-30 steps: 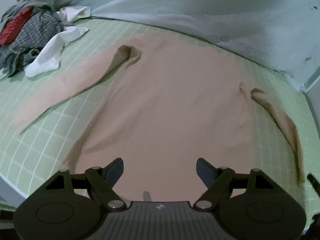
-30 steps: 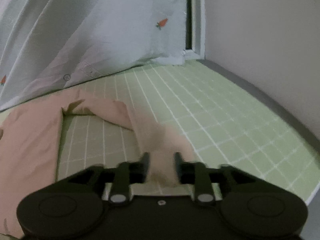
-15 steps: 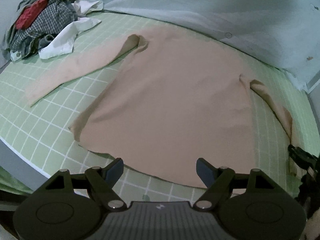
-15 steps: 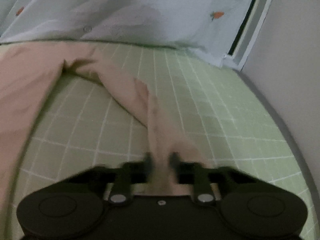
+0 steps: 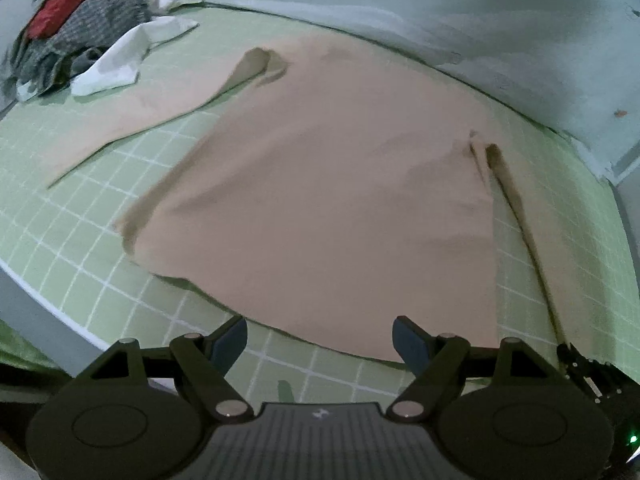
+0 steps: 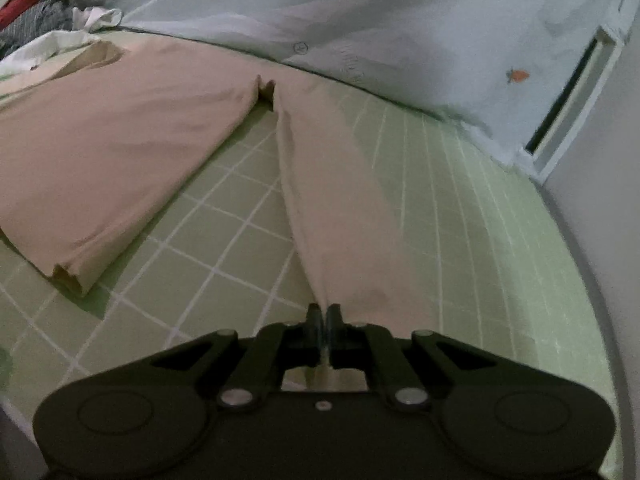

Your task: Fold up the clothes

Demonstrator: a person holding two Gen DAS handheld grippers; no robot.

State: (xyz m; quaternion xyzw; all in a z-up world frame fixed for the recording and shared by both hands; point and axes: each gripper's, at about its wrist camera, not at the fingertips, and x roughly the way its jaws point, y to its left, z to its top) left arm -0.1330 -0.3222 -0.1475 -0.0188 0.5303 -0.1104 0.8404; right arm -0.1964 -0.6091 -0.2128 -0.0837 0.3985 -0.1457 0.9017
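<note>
shirt: peach long-sleeved cotton top (image 5: 328, 200) flat on bed, no fold yet
right gripper (image 6: 323, 314): fingers clamped on right sleeve cuff (image 6: 340, 216)
left gripper (image 5: 320, 340): fingers apart, empty, above hem

**My two sets of tongs, up close**

My left tongs (image 5: 319, 338) are matte black plastic. Two round housings sit at either side, each with a shallow circular recess pressed into its top. Between them lies a ribbed grey panel with a tiny pale emblem at its middle. Angled link arms run forward from silver pivot screws, with smaller silver pins further out, and each arm has a triangular cut-out beside it. The fingertips (image 5: 230, 340) wear dark blue pads.

My right tongs (image 6: 322, 314) share the build: black round housings, silver pivot screws, triangular cut-outs, one small screw at the centre. Seen from the left camera, a green light glows on them.
</note>
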